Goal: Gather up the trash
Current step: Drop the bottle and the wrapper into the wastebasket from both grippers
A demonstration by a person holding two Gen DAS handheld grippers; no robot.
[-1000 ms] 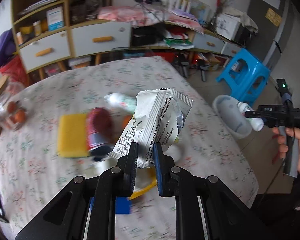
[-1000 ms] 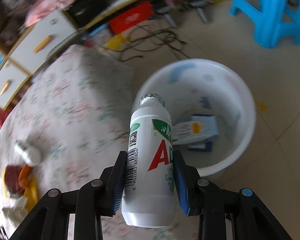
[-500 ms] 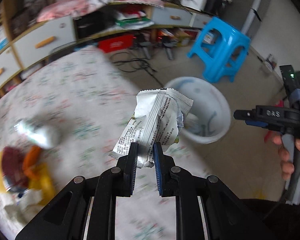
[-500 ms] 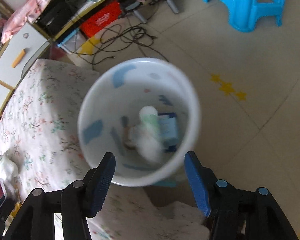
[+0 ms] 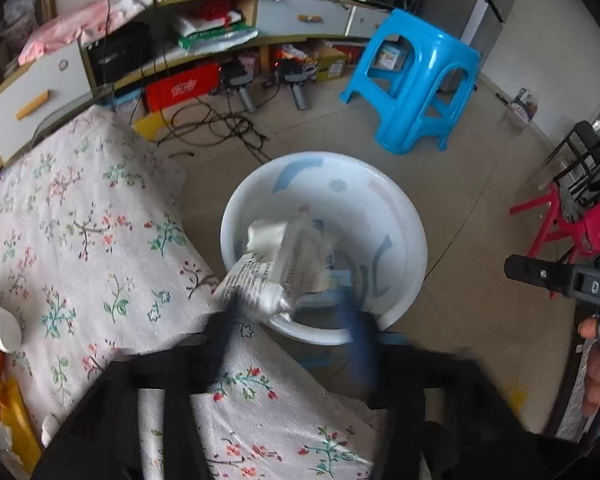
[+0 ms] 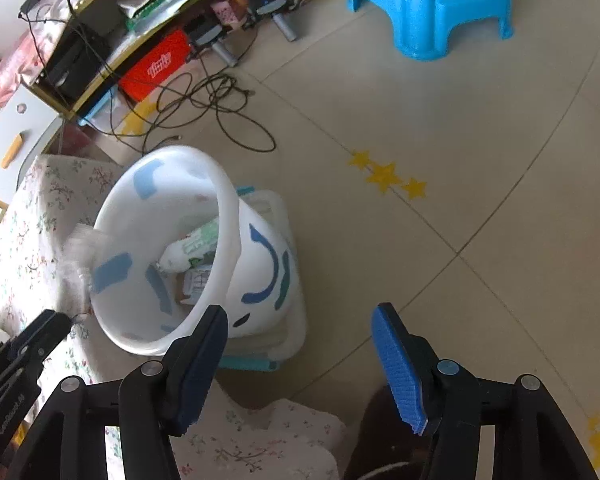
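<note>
Over the white bin (image 5: 404, 216) in the left wrist view, the left gripper (image 5: 296, 320) has just sprung its fingers wide and the snack wrapper (image 5: 276, 264) drops in, while in the right wrist view the right gripper (image 6: 300, 356) hangs wide and empty, its bottle (image 6: 188, 250) already binned.

Counted on inspection: one white bucket (image 5: 404, 216) on the floor, one silver wrapper (image 5: 276, 264) at its rim, one white bottle (image 6: 184, 252) lying inside it. One blue stool (image 5: 416, 80) stood beyond. Three yellow star stickers (image 6: 386, 176) marked the floor tiles. Two grippers were present: left (image 5: 296, 320), right (image 6: 300, 360).
</note>
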